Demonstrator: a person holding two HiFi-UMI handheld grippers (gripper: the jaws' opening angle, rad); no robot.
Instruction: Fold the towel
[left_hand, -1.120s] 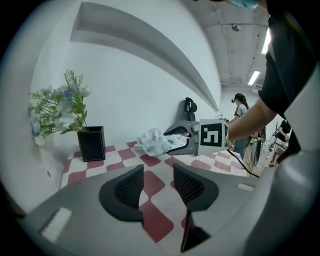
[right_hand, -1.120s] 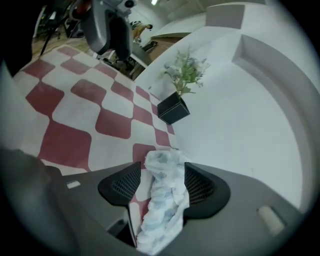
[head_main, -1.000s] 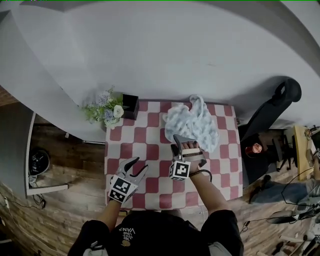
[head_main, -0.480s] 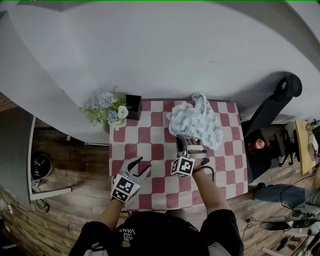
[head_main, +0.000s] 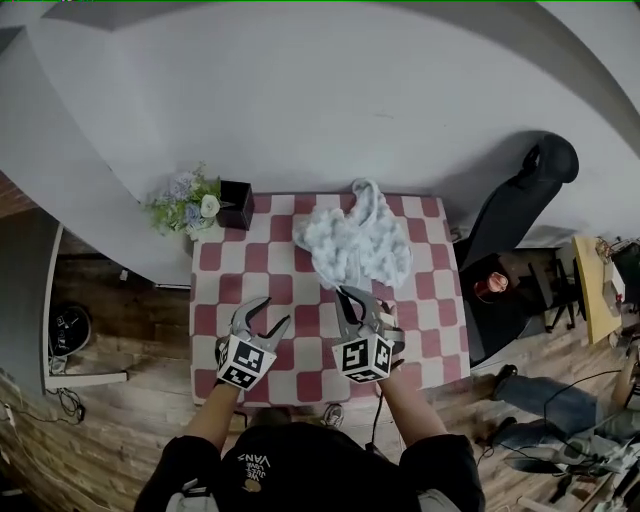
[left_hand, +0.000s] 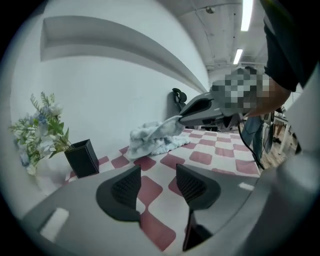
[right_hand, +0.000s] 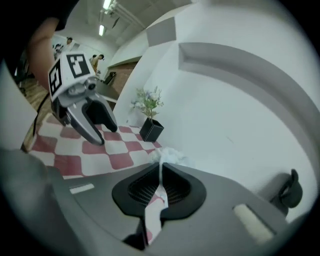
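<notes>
A crumpled pale blue-white towel (head_main: 355, 240) lies at the far middle of the red-and-white checked table (head_main: 300, 350). My right gripper (head_main: 350, 296) is shut on the towel's near edge, and a thin strip of cloth (right_hand: 161, 176) runs between its pads (right_hand: 176, 186). That edge is raised off the table, as the left gripper view shows at the towel (left_hand: 152, 137) and the right gripper (left_hand: 184, 118). My left gripper (head_main: 271, 312) hovers over the table's near left; its jaws are opening with nothing between them (left_hand: 157, 175). It also shows in the right gripper view (right_hand: 106, 134).
A black box (head_main: 236, 205) with a bunch of pale flowers (head_main: 185, 203) stands at the table's far left corner. A dark office chair (head_main: 520, 195) sits right of the table. A white wall runs behind, with wooden floor around.
My right gripper closed on the towel's near edge, rolled, and lifted it back toward me. The left gripper shifted a little and its jaws spread wider.
</notes>
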